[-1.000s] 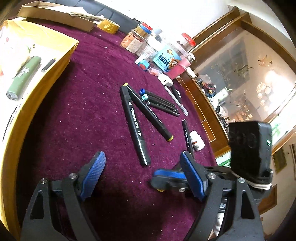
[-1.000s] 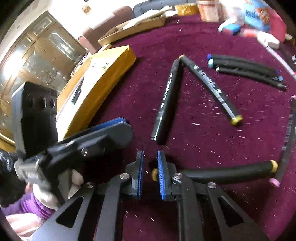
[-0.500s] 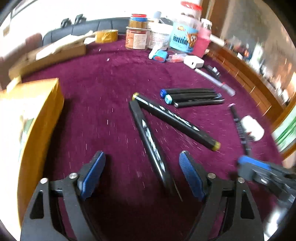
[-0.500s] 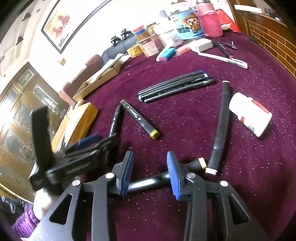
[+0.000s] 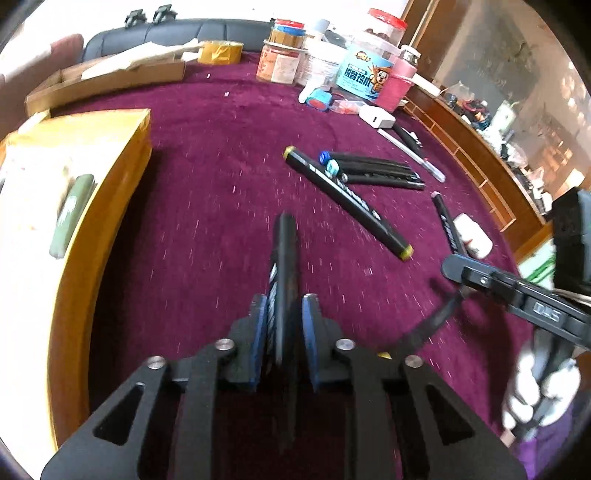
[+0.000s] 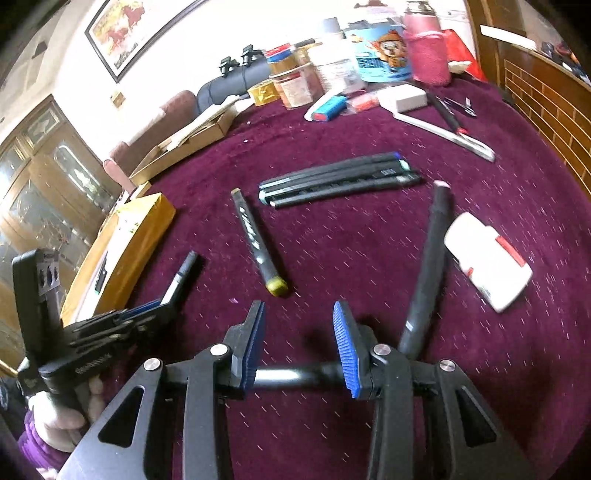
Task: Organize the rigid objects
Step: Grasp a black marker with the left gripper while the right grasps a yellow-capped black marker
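My L tongs closing on black marker, pointing 12 o'clock; R tongs spread over another marker.

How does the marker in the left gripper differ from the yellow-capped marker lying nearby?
The gripped marker sits between the left gripper's closing jaws, pointing straight ahead; the yellow-capped marker lies free on the cloth, slanted. The gripped marker's far tip is dark; the yellow-capped marker has yellow ends. Both are long black barrels with white print.

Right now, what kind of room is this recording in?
Probably a home living room: a dark sofa behind the maroon-clothed table, a framed picture on the wall and a glass-fronted wooden cabinet.
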Tool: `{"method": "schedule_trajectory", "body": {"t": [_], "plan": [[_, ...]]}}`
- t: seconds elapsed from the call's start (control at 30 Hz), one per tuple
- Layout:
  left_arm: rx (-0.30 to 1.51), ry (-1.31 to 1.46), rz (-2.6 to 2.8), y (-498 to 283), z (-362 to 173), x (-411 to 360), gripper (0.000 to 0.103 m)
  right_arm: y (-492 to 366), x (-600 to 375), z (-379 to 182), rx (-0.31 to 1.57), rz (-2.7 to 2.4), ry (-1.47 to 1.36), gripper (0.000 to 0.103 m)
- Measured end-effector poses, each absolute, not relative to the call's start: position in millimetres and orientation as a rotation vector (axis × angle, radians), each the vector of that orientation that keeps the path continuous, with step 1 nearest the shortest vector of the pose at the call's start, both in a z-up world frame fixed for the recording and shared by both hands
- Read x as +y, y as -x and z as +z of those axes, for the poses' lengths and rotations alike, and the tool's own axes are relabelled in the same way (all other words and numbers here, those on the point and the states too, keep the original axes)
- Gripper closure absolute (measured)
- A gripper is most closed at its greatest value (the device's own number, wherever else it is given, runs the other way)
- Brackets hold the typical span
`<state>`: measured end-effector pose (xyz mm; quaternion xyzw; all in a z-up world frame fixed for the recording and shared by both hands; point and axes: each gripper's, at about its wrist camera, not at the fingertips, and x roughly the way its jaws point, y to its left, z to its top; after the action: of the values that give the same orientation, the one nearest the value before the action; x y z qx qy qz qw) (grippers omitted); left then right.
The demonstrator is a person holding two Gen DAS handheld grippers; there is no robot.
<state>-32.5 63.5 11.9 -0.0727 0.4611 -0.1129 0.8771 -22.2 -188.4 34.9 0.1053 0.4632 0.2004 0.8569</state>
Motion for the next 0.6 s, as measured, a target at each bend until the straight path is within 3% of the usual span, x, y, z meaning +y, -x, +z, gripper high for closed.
{"method": "schedule_trajectory", "body": {"t": [0.07,0.1,0.13,0.17,0.23,0.6], "plan": [[0.926,0.093,-0.253,24.8,10.5,48.3,0.055,17.1,-176.9,38.4,0.976,0.426,-0.198,0.07],[0.928,0.071,-0.253,22.8,10.3,42.8,0.054,15.1,-172.2,39.2,0.979,0.426,-0.185,0.07],[0.928,0.062,-0.253,22.4,10.8,40.5,0.057,10.7,-165.0,39.4,0.984,0.424,-0.163,0.07],[0.924,0.072,-0.271,24.0,11.0,41.6,0.08,7.6,-160.5,39.3,0.988,0.423,-0.151,0.07],[0.941,0.138,-0.328,26.9,8.4,51.0,0.09,0.4,-151.7,37.9,0.999,0.421,-0.127,0.07],[0.898,0.39,-0.457,80.9,23.6,95.3,0.091,-51.0,-83.6,23.2,1.021,0.349,0.067,0.069]]}}
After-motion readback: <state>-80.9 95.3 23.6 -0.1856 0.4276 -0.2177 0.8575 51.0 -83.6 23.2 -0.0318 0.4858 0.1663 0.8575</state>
